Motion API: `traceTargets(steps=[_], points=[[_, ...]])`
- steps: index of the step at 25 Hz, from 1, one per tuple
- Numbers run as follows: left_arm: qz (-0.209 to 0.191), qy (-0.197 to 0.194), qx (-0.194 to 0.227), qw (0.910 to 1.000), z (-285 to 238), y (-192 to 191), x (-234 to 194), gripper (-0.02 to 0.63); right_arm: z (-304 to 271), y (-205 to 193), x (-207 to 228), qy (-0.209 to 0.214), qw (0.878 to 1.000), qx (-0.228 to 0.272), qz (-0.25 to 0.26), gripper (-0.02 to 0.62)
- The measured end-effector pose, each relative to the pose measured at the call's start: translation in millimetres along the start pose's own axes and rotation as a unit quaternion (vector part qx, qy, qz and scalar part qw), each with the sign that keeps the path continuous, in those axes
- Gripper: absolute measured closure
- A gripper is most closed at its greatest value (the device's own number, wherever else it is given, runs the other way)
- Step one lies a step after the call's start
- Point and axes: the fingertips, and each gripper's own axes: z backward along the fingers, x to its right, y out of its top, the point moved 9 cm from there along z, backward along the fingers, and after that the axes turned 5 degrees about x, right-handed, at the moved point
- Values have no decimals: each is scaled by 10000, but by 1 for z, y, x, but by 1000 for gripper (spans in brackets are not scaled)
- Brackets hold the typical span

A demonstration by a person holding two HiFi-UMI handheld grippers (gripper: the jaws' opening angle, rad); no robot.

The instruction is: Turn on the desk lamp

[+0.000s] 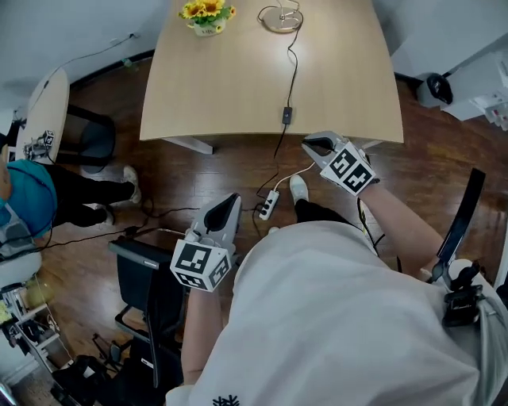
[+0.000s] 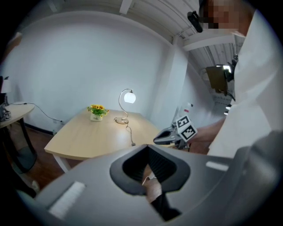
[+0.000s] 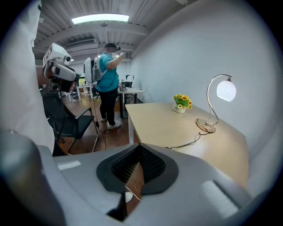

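Note:
The desk lamp's round base (image 1: pixel 280 17) stands at the far edge of the wooden table (image 1: pixel 238 87). Its globe (image 2: pixel 129 96) (image 3: pixel 226 90) glows white on a curved stem. A black cord runs from the base to an inline switch (image 1: pixel 286 115) near the table's front edge, then down to the floor. My left gripper (image 1: pixel 230 200) is shut and empty, held over the floor short of the table. My right gripper (image 1: pixel 316 144) (image 2: pixel 160 139), also shut and empty, hovers just off the table's front edge, right of the switch.
A pot of yellow flowers (image 1: pixel 206 14) stands left of the lamp. A white power strip (image 1: pixel 270 204) lies on the wooden floor under the table edge. A black chair (image 1: pixel 147 277) is at my left, and a person in teal (image 1: pixel 24 198) stands by a round side table (image 1: pixel 48 111).

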Motion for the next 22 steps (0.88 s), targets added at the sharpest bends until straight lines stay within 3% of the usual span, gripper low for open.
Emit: traceTargets(steps=[10, 15, 22], points=[[-202, -728, -64, 9971, 52, -35, 11, 588, 101, -20, -110, -1040, 9912, 312, -762, 592], [-253, -1011, -128, 9945, 73, -48, 24, 588, 141, -18, -156, -1275, 9868, 370, -923, 592], [-307, -1062, 14, 9939, 87, -57, 52, 588, 190, -33, -187, -1423, 9850, 449, -864, 592]])
